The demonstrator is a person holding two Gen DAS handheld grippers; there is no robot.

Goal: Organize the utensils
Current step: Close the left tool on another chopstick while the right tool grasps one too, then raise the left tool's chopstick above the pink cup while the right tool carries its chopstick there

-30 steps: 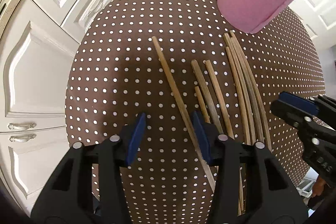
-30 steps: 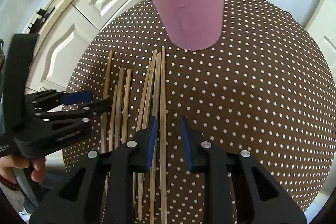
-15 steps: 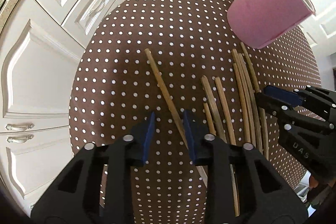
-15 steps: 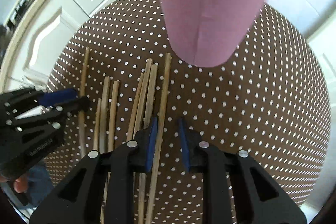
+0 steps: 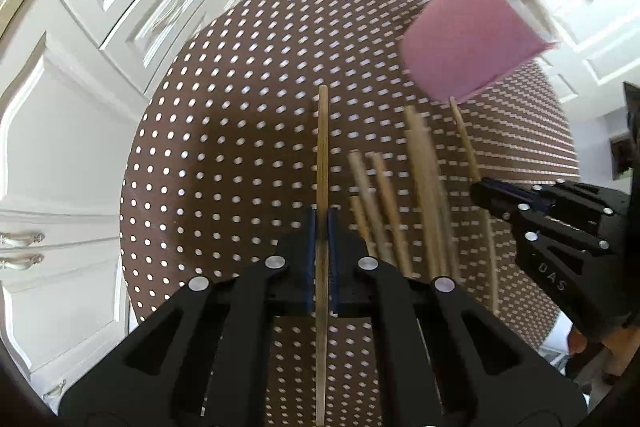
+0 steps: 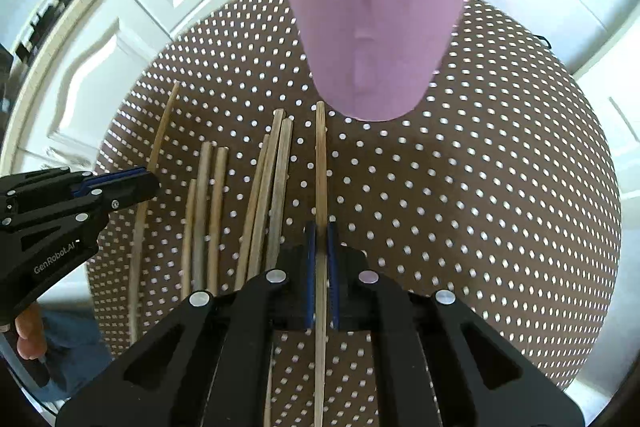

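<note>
Round table (image 6: 500,187), brown cloth with white dots; bears everything listed below.

Pink paper cup (image 6: 376,39), upright at the far side of the table, a few sticks already standing in it. In the left wrist view the same cup (image 5: 468,47) sits ahead and to the right, so the right hand is judged the nearer to it.

Right gripper (image 6: 320,263): jaws closed tight on one wooden chopstick (image 6: 320,163), the rightmost of the row. The stick runs straight out along the fingers, its far tip ending just short of the cup's base.

Left gripper (image 5: 322,247): jaws likewise pinched onto a single chopstick (image 5: 322,155), the leftmost one. Its long axis also follows the fingers, pointing away across the table, with the cup off to its right.

Loose chopsticks (image 6: 208,211), lying between the two held ones, roughly parallel to them, lengthwise toward the cup, flat on the cloth.

Judgement: each held stick must be lifted, tipped upright and carried forward to the cup's mouth; the left has farther to cross.
</note>
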